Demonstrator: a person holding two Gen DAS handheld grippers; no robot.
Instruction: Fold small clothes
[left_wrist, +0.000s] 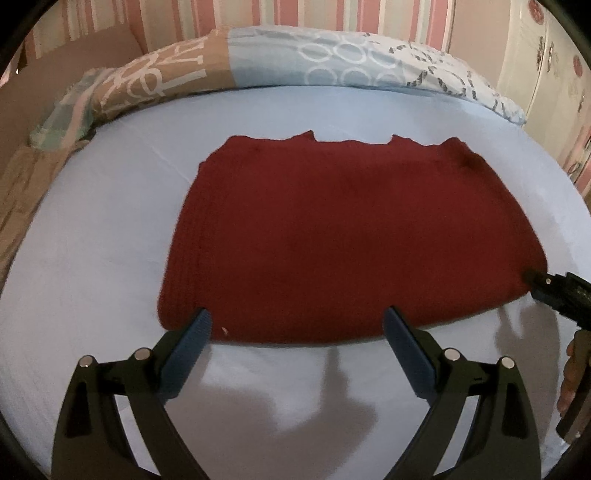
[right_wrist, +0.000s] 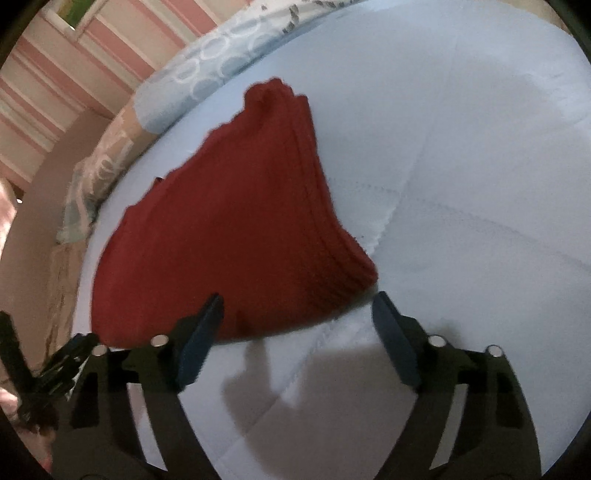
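A dark red knitted garment (left_wrist: 351, 236) lies flat on the light blue bed sheet (left_wrist: 110, 240), folded into a rough rectangle. My left gripper (left_wrist: 297, 323) is open and empty, its fingertips at the garment's near edge. The right gripper's tip (left_wrist: 546, 290) shows at the garment's near right corner. In the right wrist view the same garment (right_wrist: 236, 236) lies ahead and left, with my right gripper (right_wrist: 295, 306) open and empty at its near corner. The left gripper (right_wrist: 70, 354) shows at the lower left there.
A patterned blue and tan duvet (left_wrist: 258, 59) is bunched along the far side of the bed, in front of a pink striped wall (left_wrist: 295, 13). A white cupboard (left_wrist: 546, 74) stands at the far right. Bare sheet (right_wrist: 461, 166) lies to the garment's right.
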